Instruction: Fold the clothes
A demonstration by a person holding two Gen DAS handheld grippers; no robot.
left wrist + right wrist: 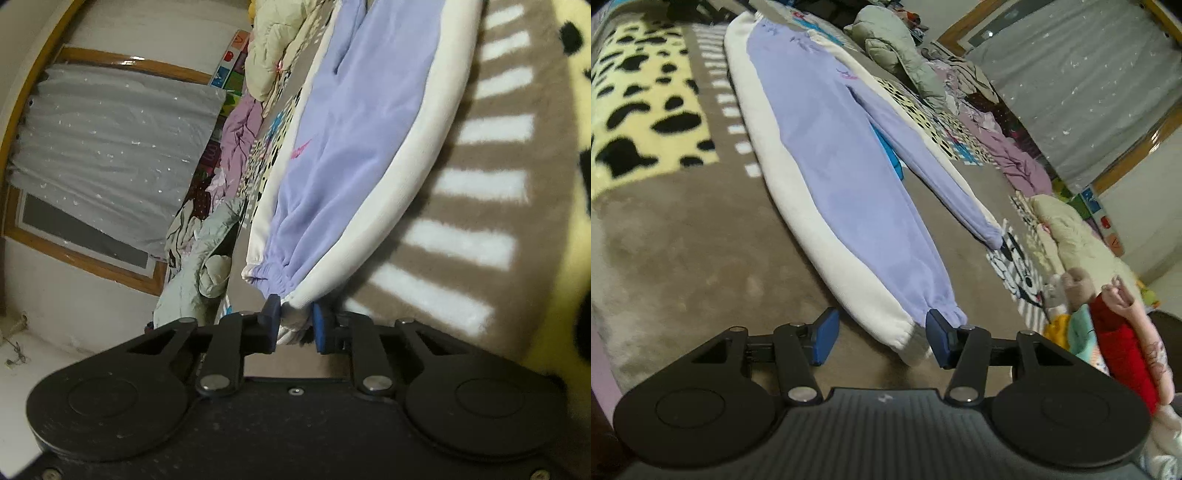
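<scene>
Left wrist view: left gripper (295,325) pinches the waistband of the lavender-and-white fleece trousers (354,122), lifted and stretched away.
Right wrist view: right gripper (882,339) spread wide, blue pads either side of the near white cuff (905,332); trousers (831,177) lie lengthwise on the bed.
Hidden: fabric inside the left pads mostly covered.
Surface: taupe plush blanket (683,236) with yellow-and-black patches.
Room: heaped clothes (997,147), grey curtain (110,147) in a wooden frame.

We see a brown blanket (683,229) with a yellow, black-spotted patch (639,110), a wood-framed window (33,236) behind a grey curtain (110,147), white walls (155,29), and heaped bedding (1067,229) alongside.
</scene>
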